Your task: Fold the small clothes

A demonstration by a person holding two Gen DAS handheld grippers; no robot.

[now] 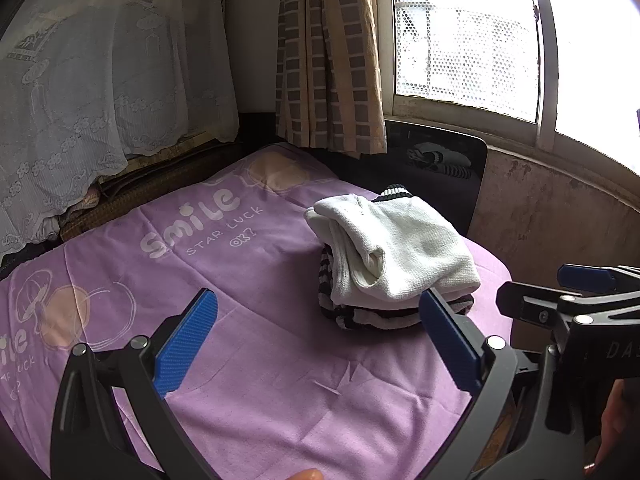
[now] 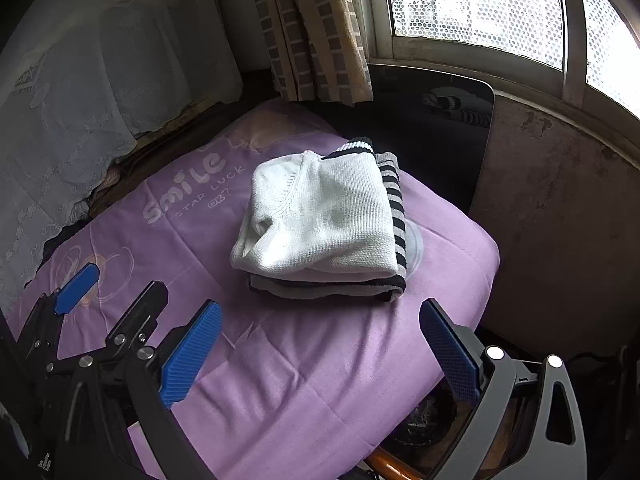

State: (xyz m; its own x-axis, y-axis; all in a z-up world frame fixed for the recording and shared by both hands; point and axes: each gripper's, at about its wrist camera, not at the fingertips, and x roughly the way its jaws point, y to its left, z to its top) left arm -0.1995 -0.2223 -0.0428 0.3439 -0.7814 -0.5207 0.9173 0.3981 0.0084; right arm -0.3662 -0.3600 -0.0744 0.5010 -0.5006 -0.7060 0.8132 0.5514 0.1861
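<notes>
A folded white knit garment with black-and-white striped parts [image 1: 394,256] [image 2: 324,220] lies in a compact bundle on the purple "Smile Star Luck" cloth [image 1: 224,288] [image 2: 304,368]. My left gripper [image 1: 318,340] hovers open just in front of the bundle, its right blue pad close to the bundle's near edge, nothing between its fingers. My right gripper [image 2: 320,344] is also open and empty, a short way in front of the bundle. The right gripper shows at the right edge of the left wrist view [image 1: 576,304]; the left one shows at lower left in the right wrist view [image 2: 80,292].
A black board [image 1: 440,176] [image 2: 436,128] leans against the wall behind the cloth, with striped fabric [image 1: 440,160] [image 2: 460,110] seen on it. A checked curtain [image 1: 328,52], white lace cover [image 1: 92,92] and window [image 1: 464,32] ring the back. The cushion's right edge [image 2: 492,256] drops off beside a brown wall.
</notes>
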